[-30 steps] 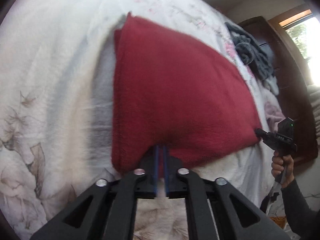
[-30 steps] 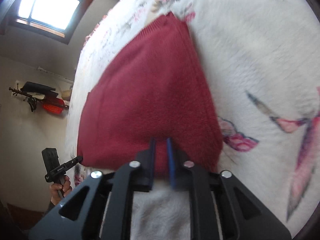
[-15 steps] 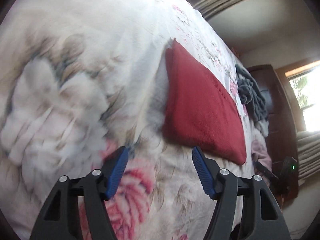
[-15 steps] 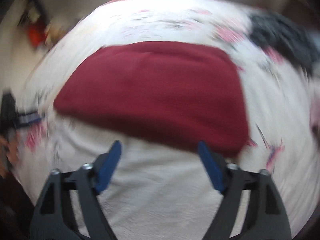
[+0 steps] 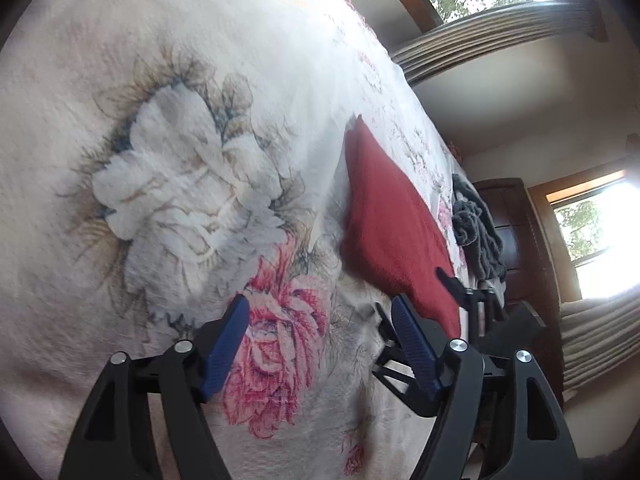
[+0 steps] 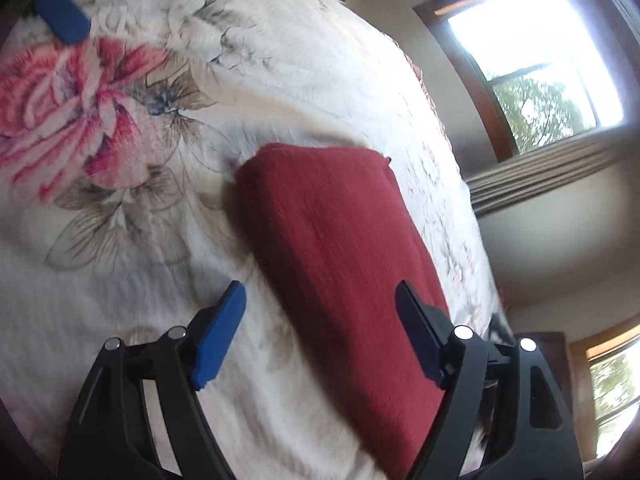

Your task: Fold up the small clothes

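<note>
A folded dark red garment (image 5: 392, 220) (image 6: 340, 248) lies flat on a white floral bedspread (image 5: 180, 140) (image 6: 280, 60). My left gripper (image 5: 320, 332) is open over a pink flower print, left of the garment, with nothing between its blue pads. My right gripper (image 6: 320, 320) is open just above the garment's near end, holding nothing. The right gripper's black frame (image 5: 472, 296) shows in the left wrist view at the garment's near right corner. A blue pad of the left gripper (image 6: 62, 12) shows at the top left of the right wrist view.
A heap of dark grey clothing (image 5: 478, 228) lies on the bed beyond the red garment. A dark wooden cabinet (image 5: 516, 220) stands behind it. Windows (image 5: 600, 232) (image 6: 536, 52) and curtains line the walls. The bedspread stretches wide to the left.
Both grippers let go of the red garment's edge, opened wide and pulled back. The left one swung leftward over the flower print. The garment now rests flat.
</note>
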`<state>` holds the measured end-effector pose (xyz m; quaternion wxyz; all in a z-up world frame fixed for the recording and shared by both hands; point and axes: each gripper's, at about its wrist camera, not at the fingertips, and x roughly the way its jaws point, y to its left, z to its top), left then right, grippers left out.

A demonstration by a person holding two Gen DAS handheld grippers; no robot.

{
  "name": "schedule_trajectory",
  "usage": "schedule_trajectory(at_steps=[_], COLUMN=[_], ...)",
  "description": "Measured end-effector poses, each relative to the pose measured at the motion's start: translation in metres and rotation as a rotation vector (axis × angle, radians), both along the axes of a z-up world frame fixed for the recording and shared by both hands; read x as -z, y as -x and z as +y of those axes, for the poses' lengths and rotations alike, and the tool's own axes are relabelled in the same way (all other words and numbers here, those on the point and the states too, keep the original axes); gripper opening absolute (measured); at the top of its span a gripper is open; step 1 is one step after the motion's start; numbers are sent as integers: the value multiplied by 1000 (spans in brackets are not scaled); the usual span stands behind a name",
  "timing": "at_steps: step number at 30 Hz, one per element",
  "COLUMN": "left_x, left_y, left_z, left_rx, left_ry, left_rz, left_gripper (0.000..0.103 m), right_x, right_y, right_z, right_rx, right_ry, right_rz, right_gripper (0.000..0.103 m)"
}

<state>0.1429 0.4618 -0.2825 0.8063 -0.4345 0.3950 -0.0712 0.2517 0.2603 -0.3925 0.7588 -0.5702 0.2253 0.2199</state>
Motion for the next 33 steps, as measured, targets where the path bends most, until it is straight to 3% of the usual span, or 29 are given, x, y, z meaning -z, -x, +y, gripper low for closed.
schedule_trajectory(at_steps=[6, 12, 15, 16, 20, 23, 28, 33], left_x=[-20, -35, -28, -28, -20, 4, 40, 40], left_y=[-12, -44, -91, -105, -179, -235, -301, -341], left_z=[11, 38, 46, 48, 43, 32, 1, -32], left_rx=[23, 16, 85, 104, 216, 245, 285, 341], left_ry=[-1, 106, 245, 254, 343, 431, 397, 324], left_rz=[-34, -70, -17, 2, 72, 157, 287, 306], left_gripper=[76, 80, 82, 82, 86, 86, 86, 86], right_x=[21, 26, 24, 18, -6, -28, -58, -65], right_y=[-14, -51, -64, -65, -84, -98, -114, -115], right_z=[24, 39, 42, 40, 39, 38, 28, 18], right_rx=[-36, 1, 3, 11, 65, 110, 161, 166], right_ry=[102, 131, 140, 120, 11, -65, -151, -189], right_rz=[-82, -117, -74, -63, -23, -6, 13, 29], right_gripper=[71, 49, 22, 19, 15, 15, 15, 15])
